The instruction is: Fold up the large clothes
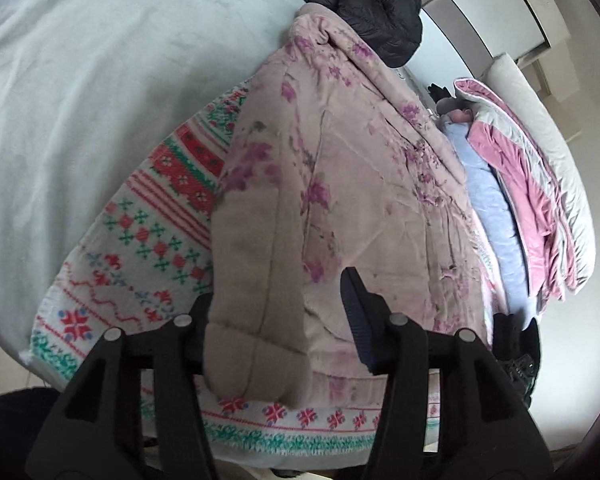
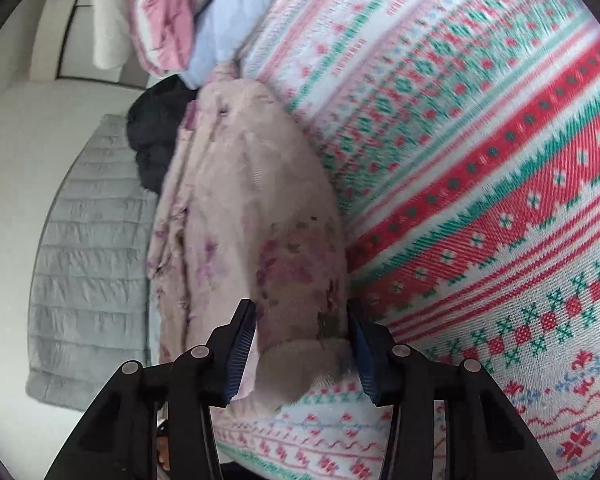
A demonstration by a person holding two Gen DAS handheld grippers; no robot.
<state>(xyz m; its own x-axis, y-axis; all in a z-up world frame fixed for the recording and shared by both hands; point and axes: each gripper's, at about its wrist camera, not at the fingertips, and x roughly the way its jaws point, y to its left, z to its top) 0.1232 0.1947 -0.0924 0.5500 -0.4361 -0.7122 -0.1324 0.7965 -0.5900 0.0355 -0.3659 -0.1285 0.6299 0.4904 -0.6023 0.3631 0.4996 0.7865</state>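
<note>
While the pink floral padded garment lies spread on the patterned blanket, its near hem is being taken up at two places. The left hand-held gripper is set narrowly around a thick cuff-like roll at the garment's near edge, one finger hidden behind the cloth, so a firm pinch cannot be confirmed. The right hand-held gripper is closed on another bulky end of the garment, both pads pressed against it. Beyond the garment a black jacket is piled. The grasping step seems to be in hand; next, both ends would probably need lifting together and carrying over the garment's far part.
</note>
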